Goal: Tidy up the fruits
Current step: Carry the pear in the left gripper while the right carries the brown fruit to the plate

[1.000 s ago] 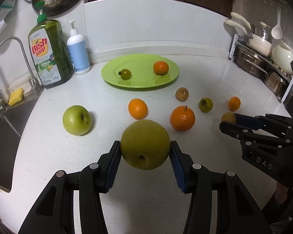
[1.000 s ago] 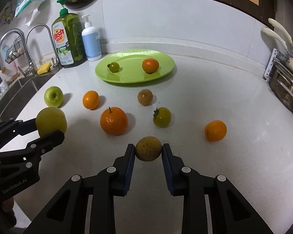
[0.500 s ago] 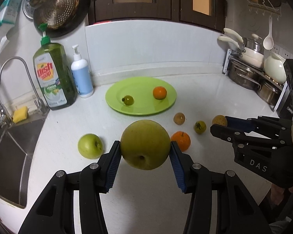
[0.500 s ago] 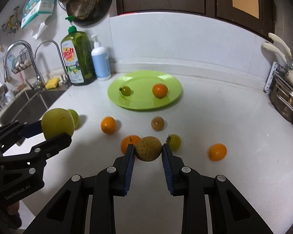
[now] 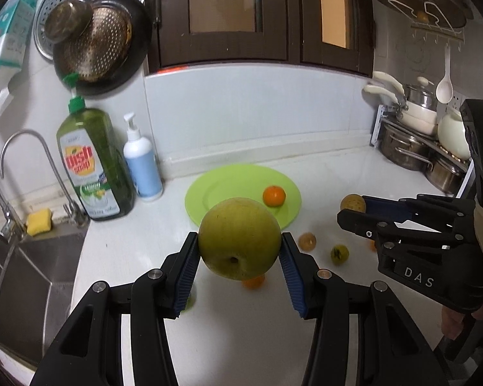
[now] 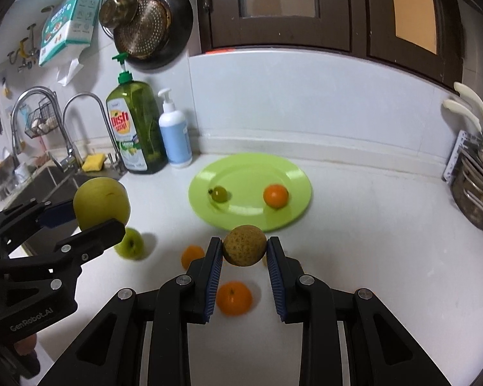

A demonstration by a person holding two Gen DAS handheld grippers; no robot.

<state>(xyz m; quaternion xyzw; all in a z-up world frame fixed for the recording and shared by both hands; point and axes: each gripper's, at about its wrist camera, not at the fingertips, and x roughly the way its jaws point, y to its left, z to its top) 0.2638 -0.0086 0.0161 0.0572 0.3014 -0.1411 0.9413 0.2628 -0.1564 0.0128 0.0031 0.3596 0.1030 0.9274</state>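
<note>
Aloft now: left gripper (image 5: 240, 265) clamped on yellow-green pear (image 5: 239, 238), right gripper (image 6: 244, 259) clamped on brown fruit (image 6: 244, 245); could slip from pads, roll off green plate (image 6: 293, 173).

Two tongs (image 5: 240, 251) (image 6: 244, 251), one green plate (image 6: 286, 173), two soap bottles (image 6: 138, 128), nine fruits.

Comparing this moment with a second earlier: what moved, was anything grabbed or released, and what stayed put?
Both grippers rose off the counter with their fruit: the left gripper lifted the large yellow-green pear, the right gripper the small brown russet fruit. Nothing was newly taken or released; both grips held throughout. The green plate with its tangerine and small green fruit, and the loose fruit on the counter, stayed where they were.
</note>
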